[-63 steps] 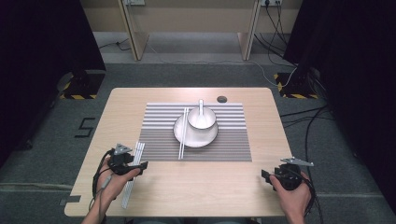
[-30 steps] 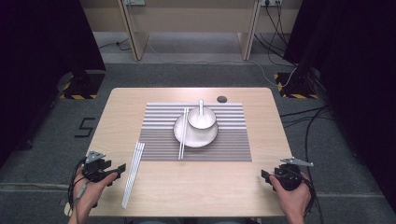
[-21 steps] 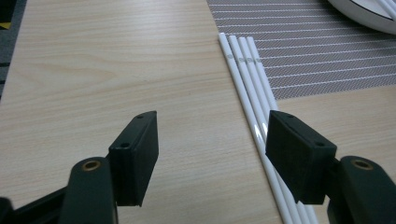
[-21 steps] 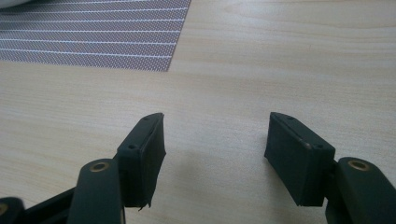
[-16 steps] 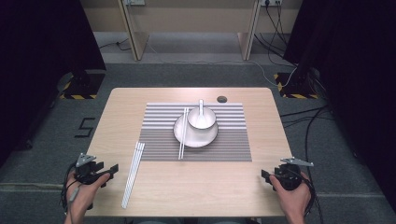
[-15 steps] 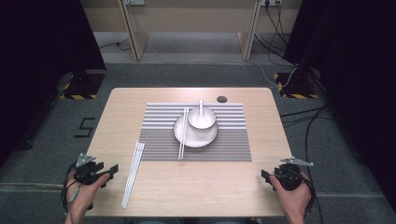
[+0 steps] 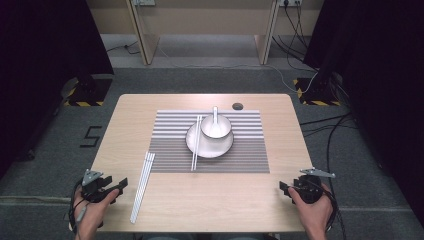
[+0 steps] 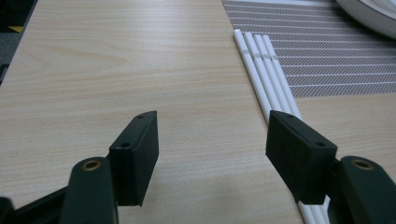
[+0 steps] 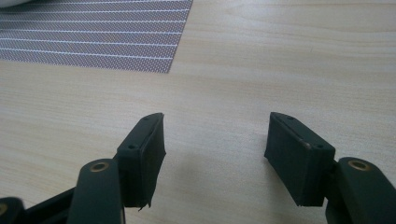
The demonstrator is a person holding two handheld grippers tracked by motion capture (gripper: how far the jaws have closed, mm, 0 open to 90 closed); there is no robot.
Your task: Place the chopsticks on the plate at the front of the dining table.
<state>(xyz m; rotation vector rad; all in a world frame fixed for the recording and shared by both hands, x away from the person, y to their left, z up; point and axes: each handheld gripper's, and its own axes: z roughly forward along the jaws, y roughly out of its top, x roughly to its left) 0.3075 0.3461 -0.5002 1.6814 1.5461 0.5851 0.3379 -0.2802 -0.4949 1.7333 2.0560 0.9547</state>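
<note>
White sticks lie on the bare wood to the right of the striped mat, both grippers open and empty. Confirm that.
Not quite: the white sticks lie to the left of the striped mat, their far ends just over its edge, as the high view shows. The rest holds: the left gripper and right gripper are both open and empty.

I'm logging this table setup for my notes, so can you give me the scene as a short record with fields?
surface: wooden table
mat: striped placemat in the middle of the table
dishes: white plate on the placemat, white bowl on the plate, spoon standing in the bowl
chopsticks on plate: one pair laid across the plate's left side
chopsticks on table: white chopsticks by the placemat's left edge, just right of the left gripper
left gripper: open, holding nothing, near the table's front left corner
right gripper: open, holding nothing, near the front right corner
</note>
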